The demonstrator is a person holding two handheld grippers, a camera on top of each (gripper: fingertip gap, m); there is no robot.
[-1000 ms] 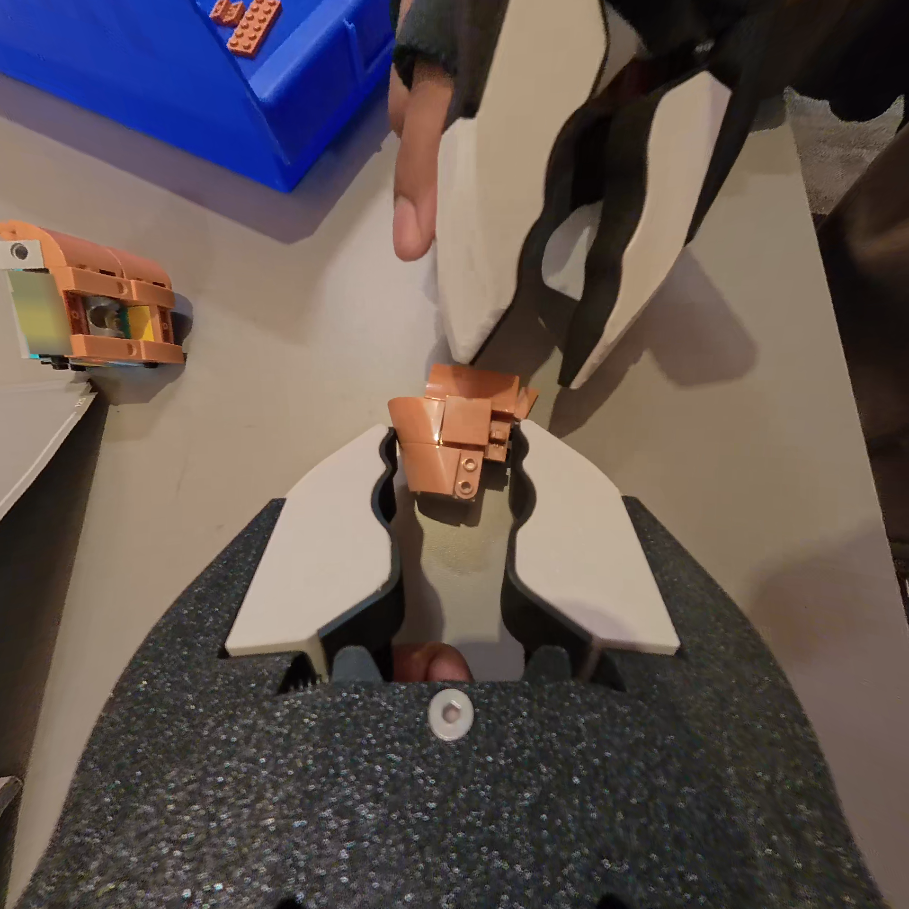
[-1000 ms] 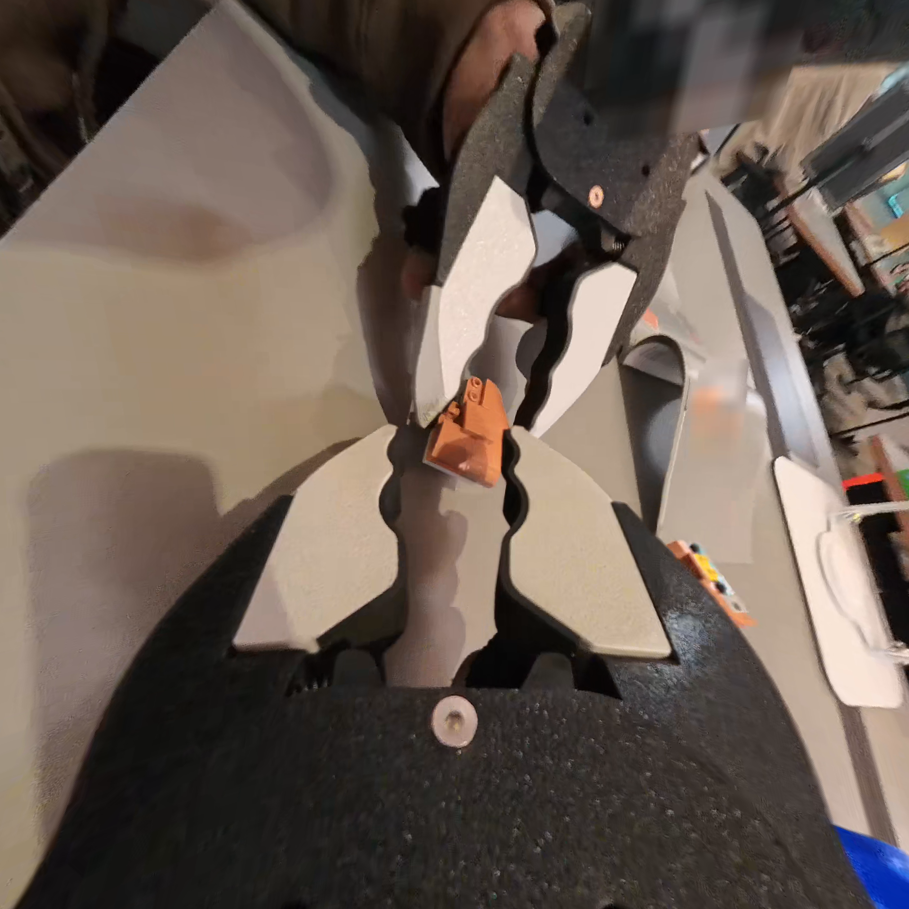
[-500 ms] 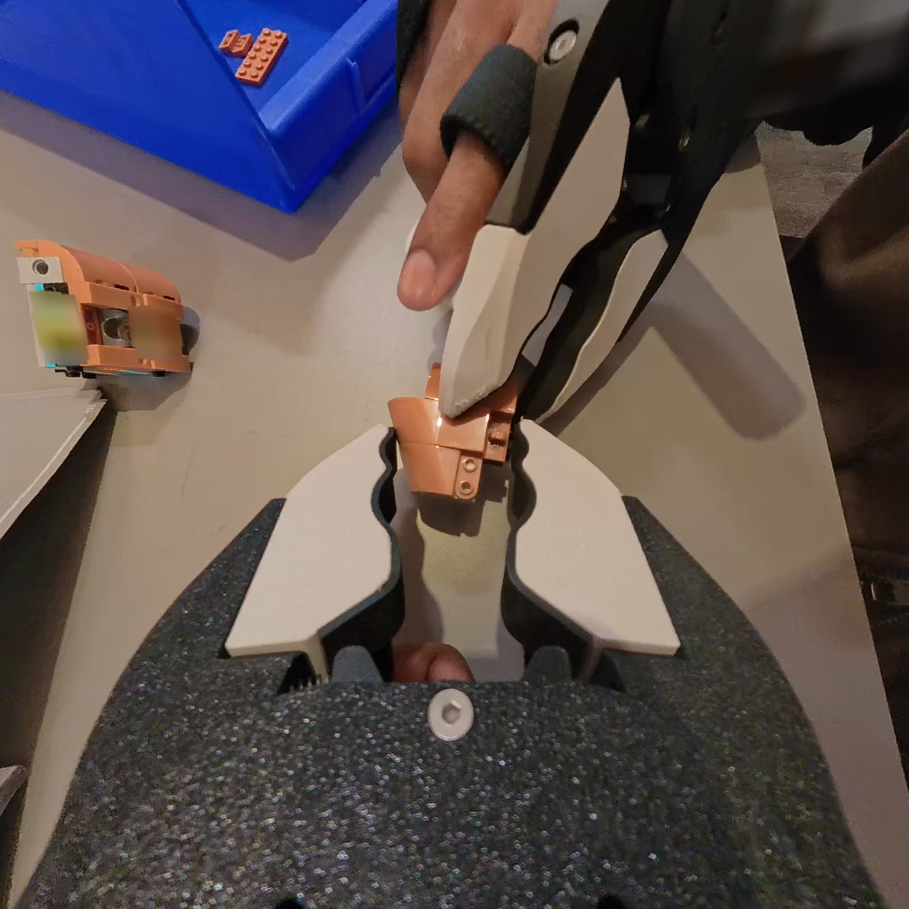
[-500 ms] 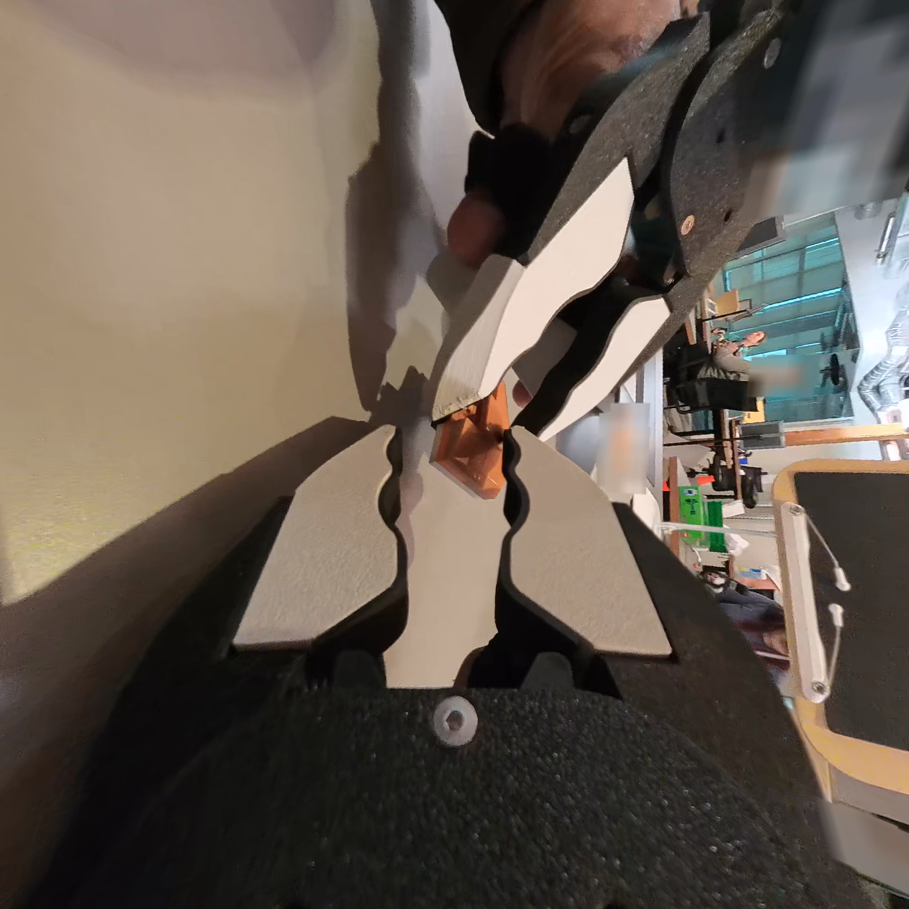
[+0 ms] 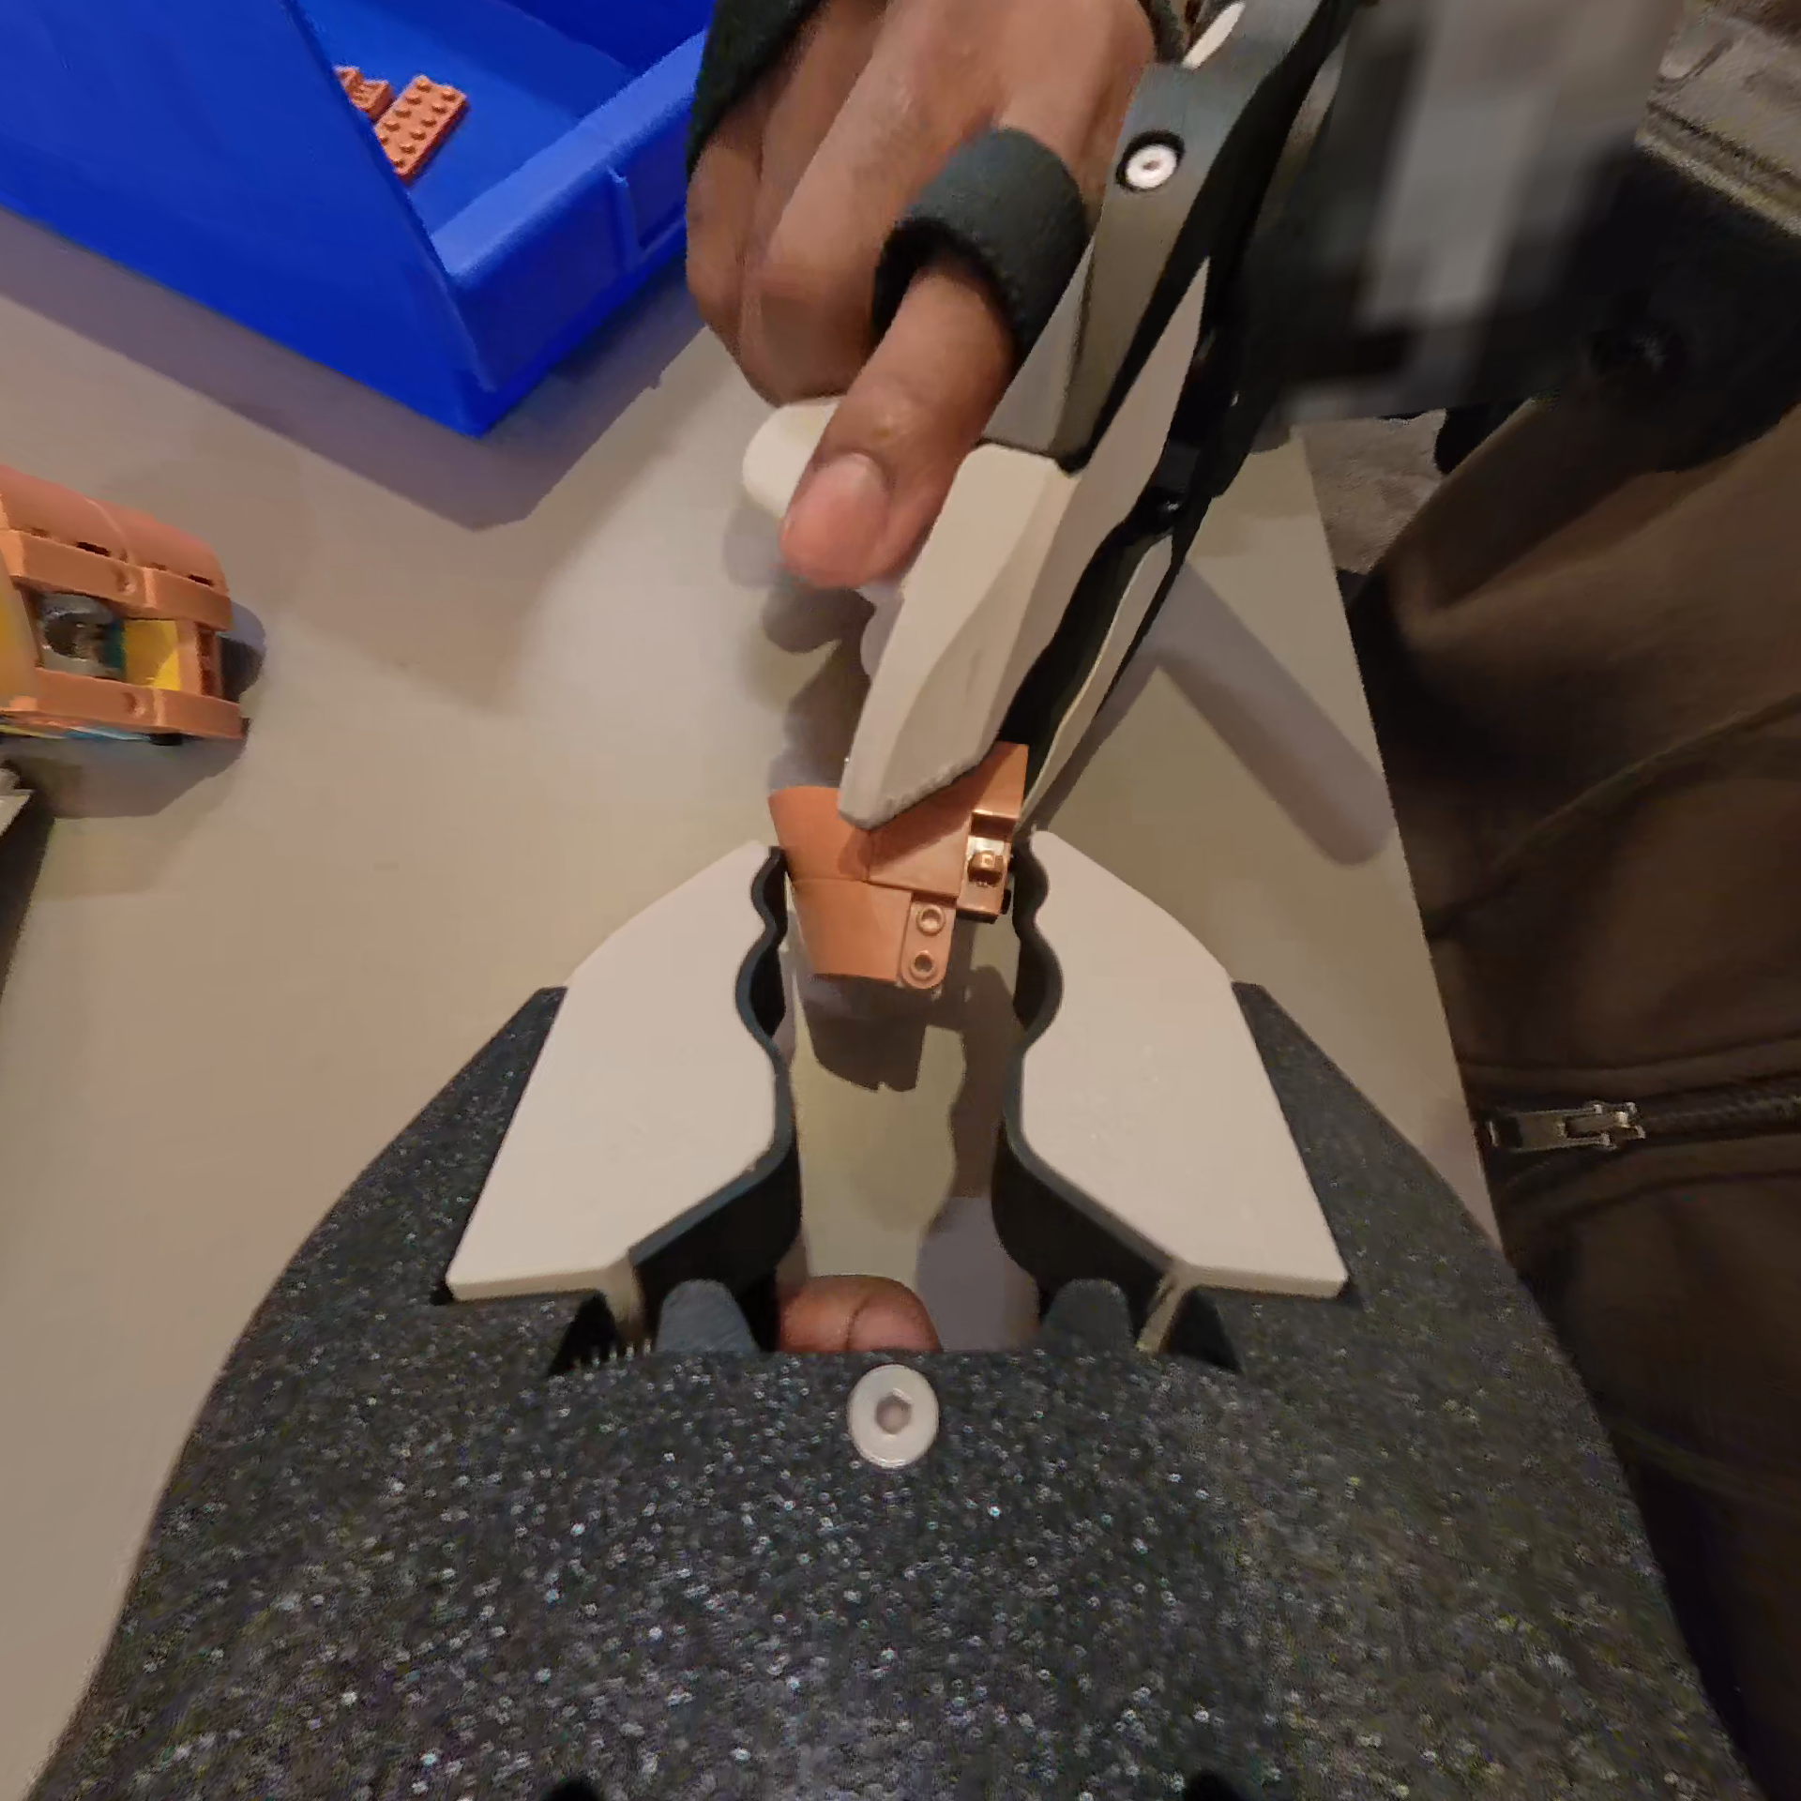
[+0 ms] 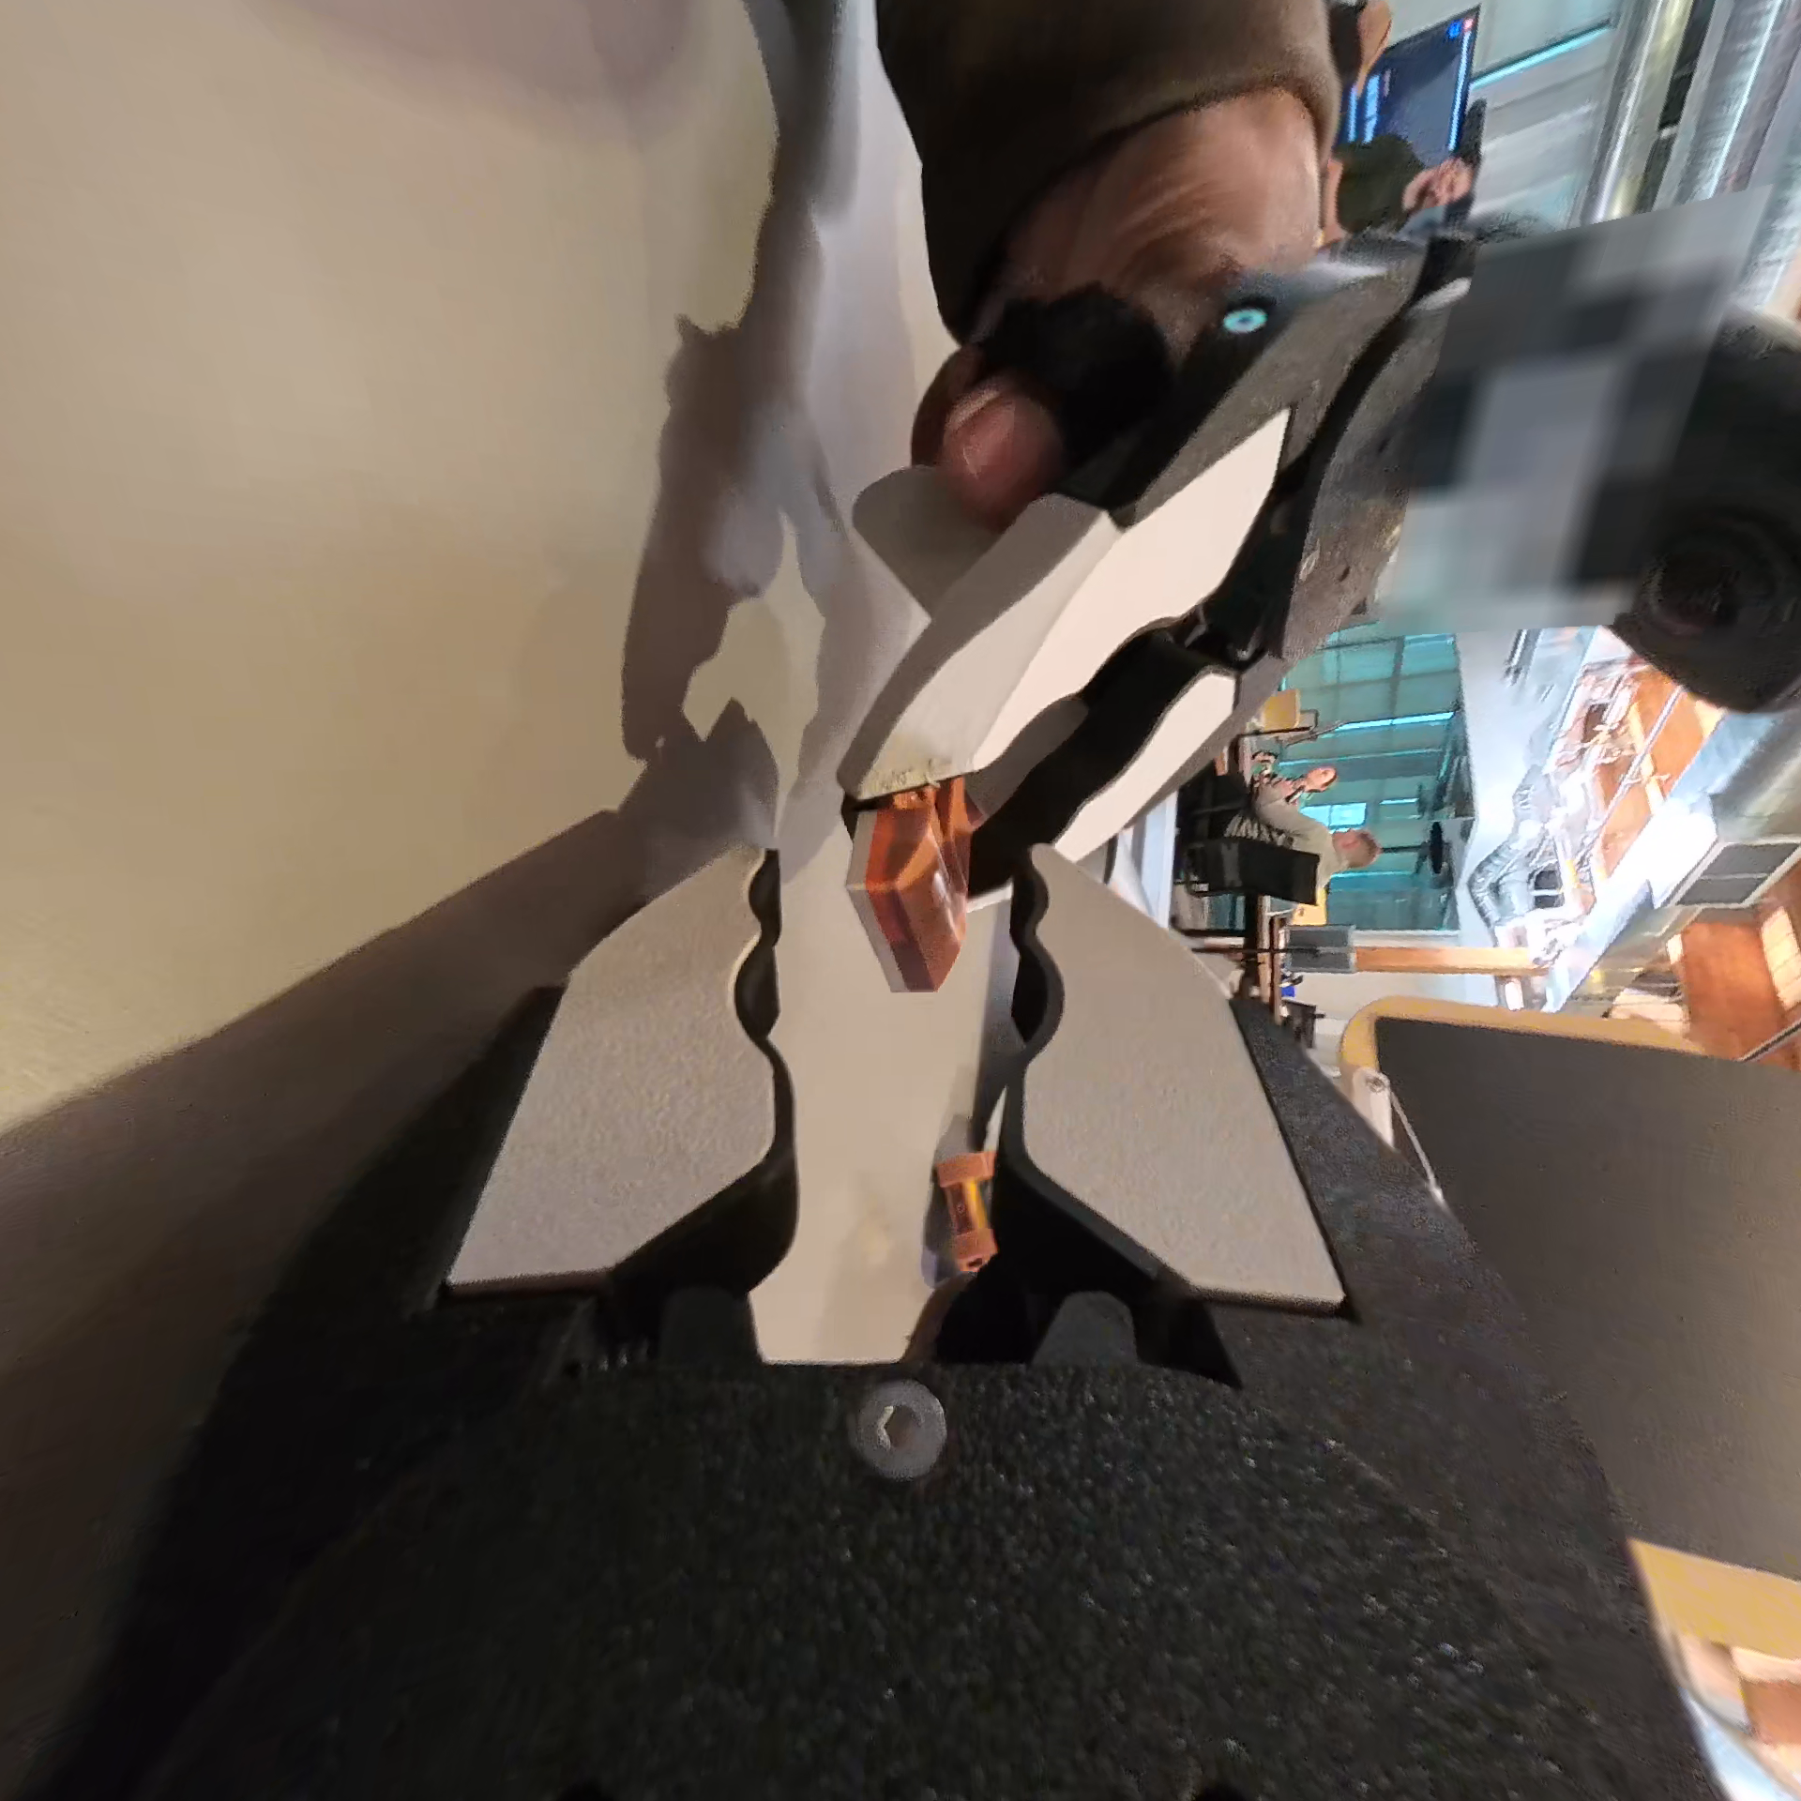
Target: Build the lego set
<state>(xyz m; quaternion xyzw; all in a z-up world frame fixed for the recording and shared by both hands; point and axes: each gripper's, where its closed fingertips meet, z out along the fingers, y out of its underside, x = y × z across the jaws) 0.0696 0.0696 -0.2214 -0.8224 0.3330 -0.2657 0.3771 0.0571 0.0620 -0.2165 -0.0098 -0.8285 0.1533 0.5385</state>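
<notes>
My left gripper (image 5: 897,858) is shut on a small brown lego assembly (image 5: 858,911) and holds it by its sides just above the beige table (image 5: 439,926). My right gripper (image 5: 945,809) comes down from above. One of its fingertips (image 5: 877,780) lies over the top of the assembly and the other sits at its right side. In the right wrist view the assembly (image 6: 906,916) sits between my right gripper's (image 6: 897,867) tips with a gap on both sides. The left gripper (image 6: 945,809) reaches in from above there.
A blue bin (image 5: 507,292) with brown plates (image 5: 419,107) stands at the back left. A partly built brown lego model (image 5: 117,624) lies at the left and also shows between the fingers in the right wrist view (image 6: 965,1218). A person's dark jacket (image 5: 1608,877) fills the right, past the table edge. The grippers are tip to tip, or close to it.
My right gripper has come down from behind and above until its fingers straddle the brown assembly, and its view has rolled sideways. My left gripper has kept still with the assembly in it.
</notes>
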